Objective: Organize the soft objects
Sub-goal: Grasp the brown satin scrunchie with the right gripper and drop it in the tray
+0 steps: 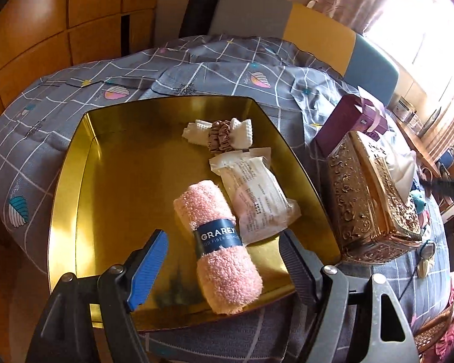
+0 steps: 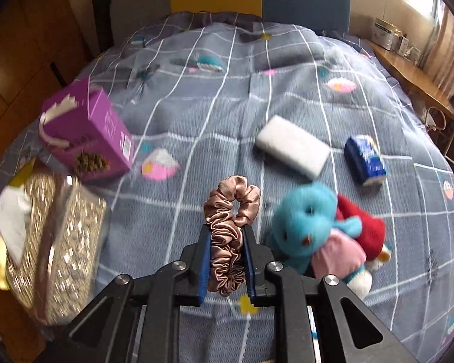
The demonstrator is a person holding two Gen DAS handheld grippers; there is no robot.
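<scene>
On a bed with a grey checked quilt (image 2: 227,115), the right claw (image 2: 227,260) is clenched on a brown satin scrunchie (image 2: 230,227), beside a blue stuffed toy (image 2: 305,227). The left claw (image 1: 227,260) hangs released over a gold tray (image 1: 121,181) holding a rolled pink towel (image 1: 218,248), which lies between its spread fingers

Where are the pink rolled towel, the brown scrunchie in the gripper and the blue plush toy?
pink rolled towel (image 1: 218,242): left wrist view, on its dark paper band.
brown scrunchie (image 2: 227,239): right wrist view, on the gathered part between the pads.
blue plush toy (image 2: 302,220): right wrist view, on its face.
</scene>
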